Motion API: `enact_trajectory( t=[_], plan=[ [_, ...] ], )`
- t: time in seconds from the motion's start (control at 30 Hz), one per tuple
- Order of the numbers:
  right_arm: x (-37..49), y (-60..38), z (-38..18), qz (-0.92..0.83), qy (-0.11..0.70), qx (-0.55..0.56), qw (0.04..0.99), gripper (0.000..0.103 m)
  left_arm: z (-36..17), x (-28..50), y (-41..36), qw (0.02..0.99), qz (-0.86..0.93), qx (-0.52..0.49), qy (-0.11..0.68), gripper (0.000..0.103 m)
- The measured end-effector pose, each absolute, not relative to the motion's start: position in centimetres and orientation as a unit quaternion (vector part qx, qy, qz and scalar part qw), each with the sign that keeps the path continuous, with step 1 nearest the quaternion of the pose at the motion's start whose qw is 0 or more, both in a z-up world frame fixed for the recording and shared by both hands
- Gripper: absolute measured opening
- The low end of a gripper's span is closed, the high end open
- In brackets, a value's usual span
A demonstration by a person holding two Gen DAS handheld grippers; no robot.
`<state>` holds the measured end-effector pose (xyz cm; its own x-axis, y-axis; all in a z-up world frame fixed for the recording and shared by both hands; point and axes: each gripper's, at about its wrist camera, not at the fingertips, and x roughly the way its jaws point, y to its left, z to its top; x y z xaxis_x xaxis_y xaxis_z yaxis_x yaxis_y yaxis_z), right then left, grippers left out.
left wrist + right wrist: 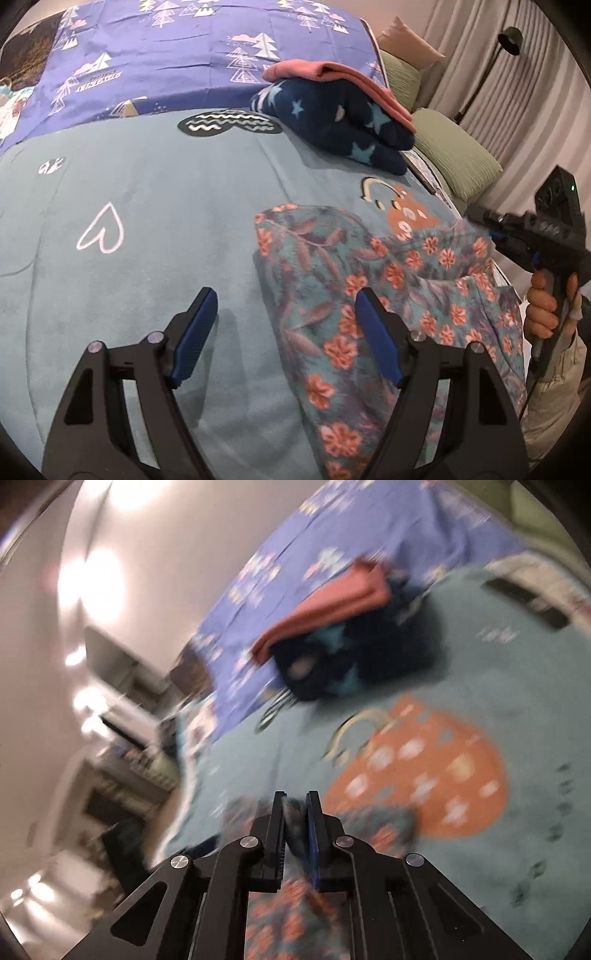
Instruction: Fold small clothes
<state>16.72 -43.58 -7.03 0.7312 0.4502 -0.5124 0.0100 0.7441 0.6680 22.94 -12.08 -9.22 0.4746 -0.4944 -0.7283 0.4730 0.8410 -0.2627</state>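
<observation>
1. Left wrist view looks down on a teal fleece blanket [147, 206] spread over a bed, printed with a white heart outline and an orange cartoon figure.
2. The left gripper [286, 332] hangs just above the blanket with its blue-padded jaws spread wide and nothing between them; its right finger overlaps the near-left edge of a floral garment [388, 288].
3. That floral garment, teal with coral flowers and purple leaves, lies crumpled on the near right part of the blanket, with its right side lifted towards the bed's edge.
4. At the right edge of this view a person's hand [543, 310] grips the handle of the right gripper, whose black body points left into the raised corner of the garment.
5. Right wrist view is heavily blurred; the right gripper [295, 805] has its jaws nearly pressed together, pinching a fold of the floral garment [291, 915], which trails down beneath the fingers.
6. Farther back on the blanket sits a folded pile: a navy star-print fleece [347, 125] with a pink folded garment [332, 75] lying on top.
7. Beyond the pile stretches a purple sheet with tree prints [192, 48].
8. Green cushions [458, 155] line the right side of the bed, with pale curtains [524, 92] behind them.
</observation>
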Motion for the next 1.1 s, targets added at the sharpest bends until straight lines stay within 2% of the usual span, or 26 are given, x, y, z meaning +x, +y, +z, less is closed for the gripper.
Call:
enact_trajectory(
  t=[0.13,0.27,0.33,0.4,0.43,0.47,0.5,0.53,0.57,0.67,0.77,0.83,0.9,0.97,1.1],
  plan=[
    [15.9,-44.8,-8.1,-0.004,0.372,0.272,0.887,0.012,-9.4,23.1,-11.3,0.86,-0.273,-0.016,0.43,0.077],
    [12.9,-45.2,-8.0,0.038,0.367,0.292,0.882,0.015,-8.9,22.8,-11.0,0.859,-0.284,-0.022,0.425,0.077],
    [11.4,-44.4,-7.4,0.055,0.374,0.277,0.883,0.023,-8.7,22.7,-11.1,0.85,-0.305,-0.033,0.428,0.077],
    [9.6,-43.5,-7.0,0.082,0.38,0.272,0.88,0.043,-9.0,22.8,-11.6,0.836,-0.327,-0.044,0.439,0.077],
    [9.4,-42.7,-6.9,0.09,0.382,0.269,0.879,0.047,-9.3,22.9,-12.1,0.827,-0.339,-0.05,0.446,0.077],
    [8.9,-41.8,-7.1,0.102,0.388,0.262,0.878,0.05,-9.5,23.0,-12.3,0.823,-0.342,-0.052,0.45,0.065],
    [8.7,-41.4,-7.3,0.109,0.393,0.259,0.876,0.049,-9.8,23.3,-12.8,0.823,-0.342,-0.049,0.451,0.019],
    [9.0,-40.7,-7.8,0.114,0.401,0.255,0.873,0.044,-10.0,23.4,-13.0,0.822,-0.339,-0.043,0.455,0.009],
    [9.2,-39.9,-8.4,0.099,0.414,0.245,0.871,0.004,-10.1,23.7,-12.8,0.823,-0.336,-0.044,0.456,0.01],
    [9.6,-40.5,-9.4,0.054,0.413,0.246,0.875,0.006,-10.2,23.5,-12.0,0.83,-0.328,-0.037,0.45,0.011],
    [9.4,-42.4,-10.8,0.034,0.416,0.292,0.86,0.016,-9.7,22.8,-10.9,0.843,-0.307,-0.04,0.439,0.016],
    [8.3,-42.8,-10.6,0.03,0.407,0.302,0.862,0.018,-8.5,21.7,-9.7,0.852,-0.299,-0.048,0.426,0.017],
    [6.7,-42.7,-9.7,0.023,0.392,0.296,0.871,0.019,-7.7,20.4,-8.8,0.852,-0.302,-0.052,0.424,0.034],
    [4.7,-42.5,-9.0,0.024,0.38,0.296,0.876,0.022,-7.0,18.5,-7.9,0.845,-0.317,-0.065,0.426,0.046],
    [0.8,-40.9,-7.7,0.053,0.361,0.287,0.886,0.023,-6.7,13.3,-7.8,0.816,-0.381,-0.058,0.43,0.055]
  ],
)
